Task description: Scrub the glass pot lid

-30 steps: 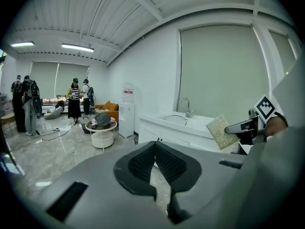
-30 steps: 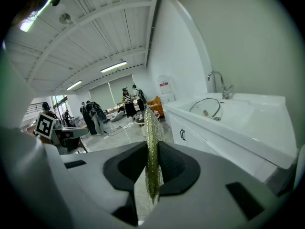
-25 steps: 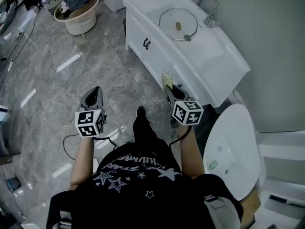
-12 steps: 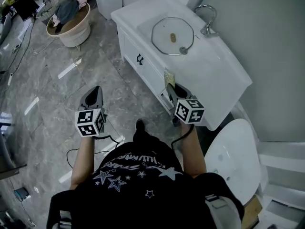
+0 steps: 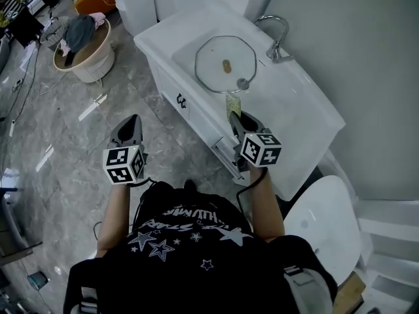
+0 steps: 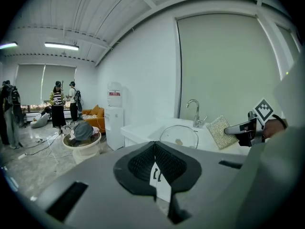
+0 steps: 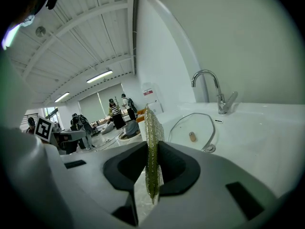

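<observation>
Lid (image 5: 225, 64) lying flat in sink (image 5: 296, 106), near faucet (image 5: 273, 34). R gripper (image 5: 237, 119) clamping pad (image 5: 231, 104) upright, hovering at sink's front edge, short of lid. L gripper (image 5: 133, 122) jaws pressing together, empty, hanging over floor (image 5: 59, 142).

Yellow-green mesh scrub pad (image 7: 152, 149); white sink (image 5: 298, 106); grey marbled floor (image 5: 65, 149).
</observation>
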Available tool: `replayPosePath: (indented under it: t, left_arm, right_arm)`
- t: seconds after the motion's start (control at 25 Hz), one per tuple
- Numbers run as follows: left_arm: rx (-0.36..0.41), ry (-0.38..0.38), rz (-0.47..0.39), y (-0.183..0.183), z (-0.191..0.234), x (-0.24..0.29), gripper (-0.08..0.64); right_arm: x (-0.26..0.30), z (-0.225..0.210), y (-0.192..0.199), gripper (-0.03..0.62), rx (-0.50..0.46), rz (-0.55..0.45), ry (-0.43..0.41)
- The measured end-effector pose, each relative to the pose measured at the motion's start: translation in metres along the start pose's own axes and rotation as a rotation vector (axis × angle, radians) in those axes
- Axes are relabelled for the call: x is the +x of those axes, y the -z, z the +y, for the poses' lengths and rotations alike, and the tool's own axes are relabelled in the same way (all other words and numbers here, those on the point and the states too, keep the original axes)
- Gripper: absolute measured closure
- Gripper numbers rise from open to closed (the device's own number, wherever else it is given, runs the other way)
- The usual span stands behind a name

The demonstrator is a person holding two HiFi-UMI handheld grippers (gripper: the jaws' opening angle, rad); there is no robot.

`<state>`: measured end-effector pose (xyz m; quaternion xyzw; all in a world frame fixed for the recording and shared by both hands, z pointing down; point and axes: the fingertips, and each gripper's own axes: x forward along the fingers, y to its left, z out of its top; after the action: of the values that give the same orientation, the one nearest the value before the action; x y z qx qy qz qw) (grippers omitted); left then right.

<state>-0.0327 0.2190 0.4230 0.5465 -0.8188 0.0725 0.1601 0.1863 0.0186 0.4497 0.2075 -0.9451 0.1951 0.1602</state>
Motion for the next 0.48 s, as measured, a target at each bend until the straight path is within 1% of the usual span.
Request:
replayPosePath:
  t: [0.2, 0.36, 0.48]
  left_arm:
    - [0.012, 0.029, 0.009, -0.014, -0.003, 0.035, 0.551]
    - [0.021, 0.07, 0.017, -0.021, 0.001, 0.068, 0.551]
    - [0.035, 0.106, 0.021, -0.026, 0.004, 0.102, 0.551]
  right_arm:
    - [0.018, -0.018, -0.004, 0.523, 0.026, 0.006, 0.01]
    - [0.036, -0.033, -0.005, 0.523, 0.048, 0.014, 0.047]
    - [0.053, -0.046, -0.009, 0.523, 0.054, 0.016, 0.081]
